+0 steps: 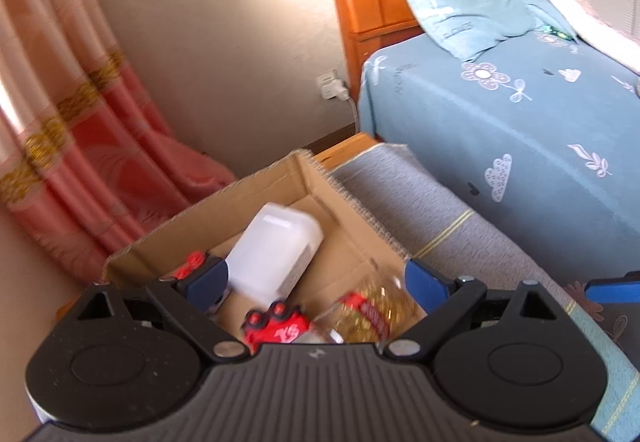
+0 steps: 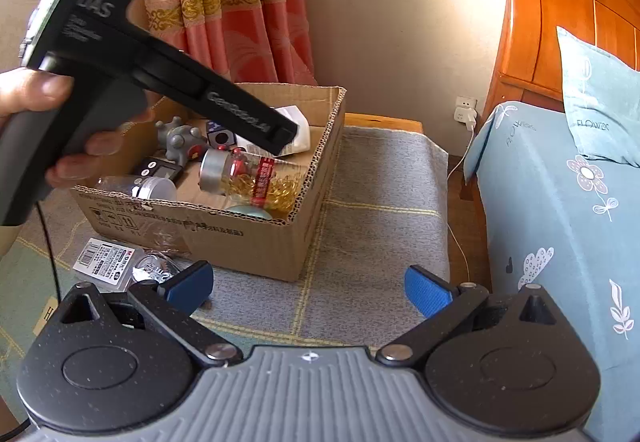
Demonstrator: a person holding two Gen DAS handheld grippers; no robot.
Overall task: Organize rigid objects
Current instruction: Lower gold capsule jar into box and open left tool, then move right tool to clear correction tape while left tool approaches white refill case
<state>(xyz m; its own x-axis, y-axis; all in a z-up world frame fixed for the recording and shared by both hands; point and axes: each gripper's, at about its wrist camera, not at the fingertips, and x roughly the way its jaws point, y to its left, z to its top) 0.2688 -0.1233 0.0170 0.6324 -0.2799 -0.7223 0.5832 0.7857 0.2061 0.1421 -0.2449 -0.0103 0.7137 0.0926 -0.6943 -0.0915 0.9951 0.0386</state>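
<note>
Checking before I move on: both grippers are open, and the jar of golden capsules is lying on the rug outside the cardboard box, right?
Not quite. The jar of golden capsules lies inside the cardboard box, not on the rug; the right wrist view shows it. The left gripper and right gripper are open.

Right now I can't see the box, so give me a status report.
Left tool open over cardboard box, empty. Right tool open, empty, short of box. Capsule jar lying inside. Barcode packet on mat outside.
</note>
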